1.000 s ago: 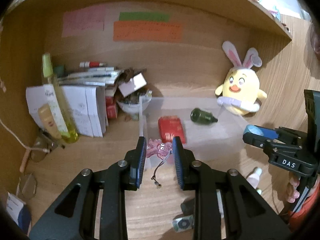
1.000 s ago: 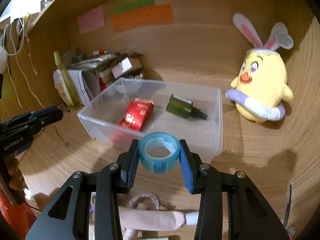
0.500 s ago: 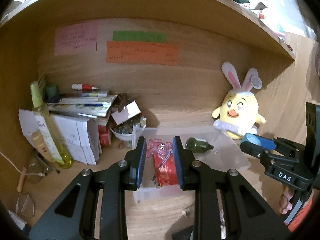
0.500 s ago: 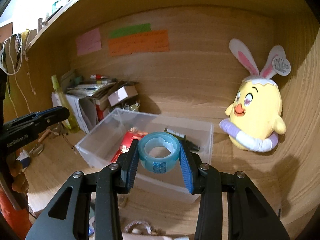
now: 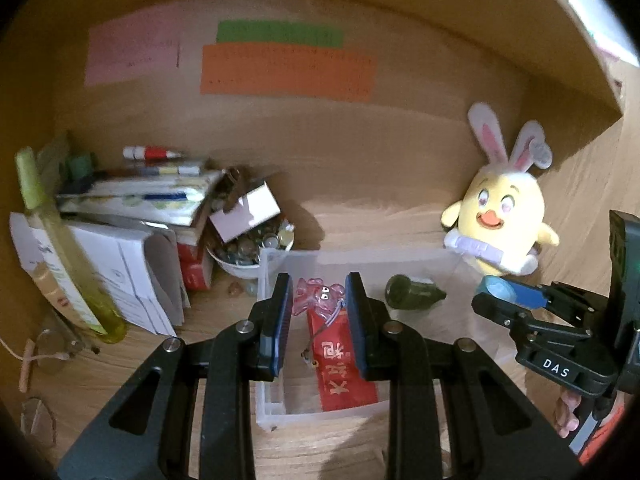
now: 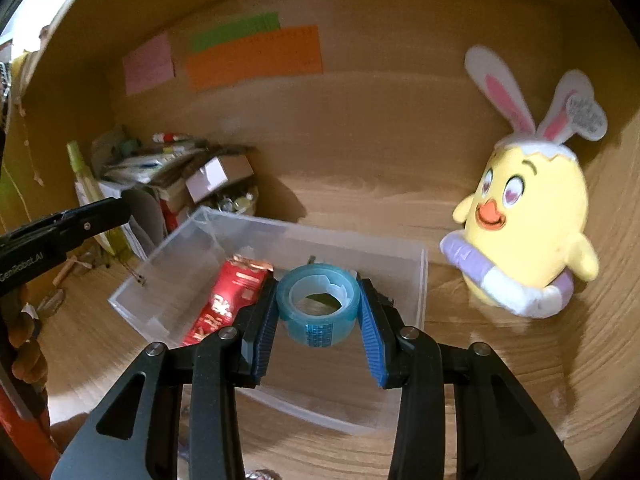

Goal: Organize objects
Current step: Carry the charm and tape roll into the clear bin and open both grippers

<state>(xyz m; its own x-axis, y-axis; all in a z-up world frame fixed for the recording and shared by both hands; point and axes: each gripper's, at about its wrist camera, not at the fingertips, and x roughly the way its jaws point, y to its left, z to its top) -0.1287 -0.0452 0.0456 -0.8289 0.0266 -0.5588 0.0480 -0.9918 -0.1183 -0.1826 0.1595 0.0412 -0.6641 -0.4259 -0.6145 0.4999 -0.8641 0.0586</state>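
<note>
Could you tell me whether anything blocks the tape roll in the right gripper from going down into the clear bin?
Nothing visible blocks it. The right gripper holds the tape roll over the open, lidless clear bin. Below lie a red packet to the left and a dark green bottle, with bare floor beside them.

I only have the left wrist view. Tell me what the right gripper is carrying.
Observer: A blue tape roll, clamped between the right gripper's fingers.
Operator: Say where it sits relative to the clear bin.
Observer: It appears to be over the clear bin, to the right of the red packet.
Operator: Report on the green bottle.
Observer: In the right wrist view the roll hides nearly all of the green bottle.
</note>
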